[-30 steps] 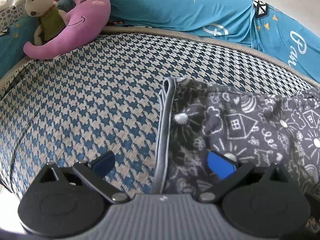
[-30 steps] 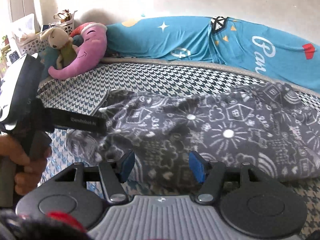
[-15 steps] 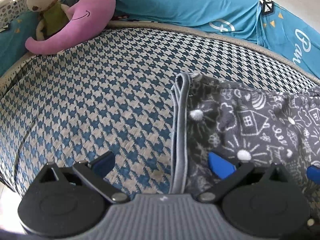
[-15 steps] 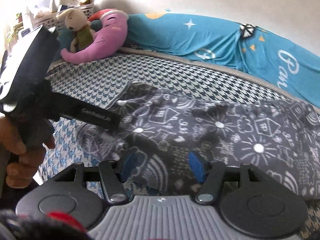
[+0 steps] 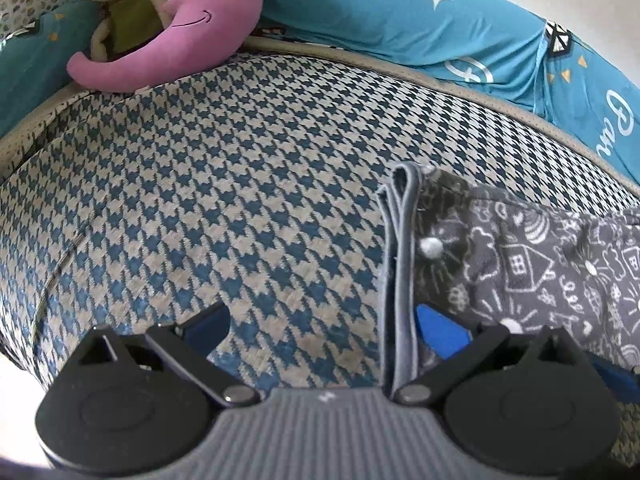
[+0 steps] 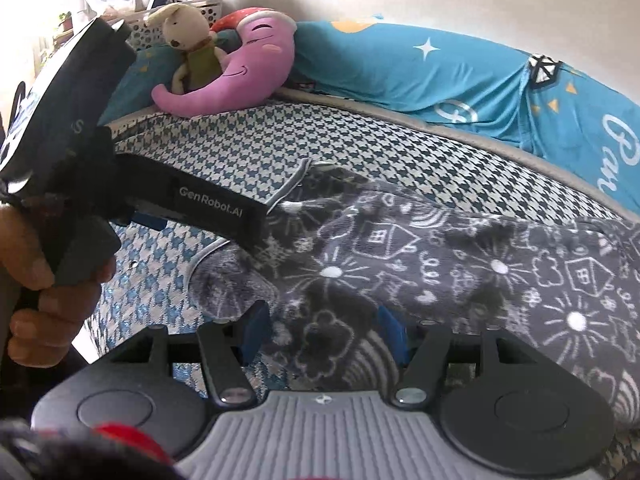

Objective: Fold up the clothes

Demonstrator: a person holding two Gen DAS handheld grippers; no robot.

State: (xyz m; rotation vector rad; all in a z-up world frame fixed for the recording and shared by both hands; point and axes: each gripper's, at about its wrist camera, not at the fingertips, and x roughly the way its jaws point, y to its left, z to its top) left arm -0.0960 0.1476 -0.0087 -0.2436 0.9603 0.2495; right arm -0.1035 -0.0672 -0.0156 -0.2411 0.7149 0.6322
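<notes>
A dark grey fleece garment [image 6: 460, 264] with white doodles lies spread on the houndstooth mattress [image 5: 224, 208]. Its grey banded edge [image 5: 400, 264] runs straight up the left wrist view. My left gripper [image 5: 324, 328] is open and straddles that edge, with the band just inside its right finger [image 5: 440, 330] and the left finger over bare mattress. In the right wrist view, a hand holds the left gripper's body [image 6: 192, 204] at the garment's left end. My right gripper [image 6: 325, 332] is open low over the garment's near edge, with fabric between its fingers.
A purple moon plush [image 5: 200, 28] and a rabbit toy [image 5: 116, 12] rest at the mattress's far left corner. Blue bedding [image 5: 400, 12] runs along the back by the wall. A basket of clutter [image 6: 200, 4] stands behind the toys.
The garment's banded edge has slid rightward in the left wrist view, now close to the right finger. The right gripper has moved nearer to the left gripper and the garment's left end. Both stay open.
</notes>
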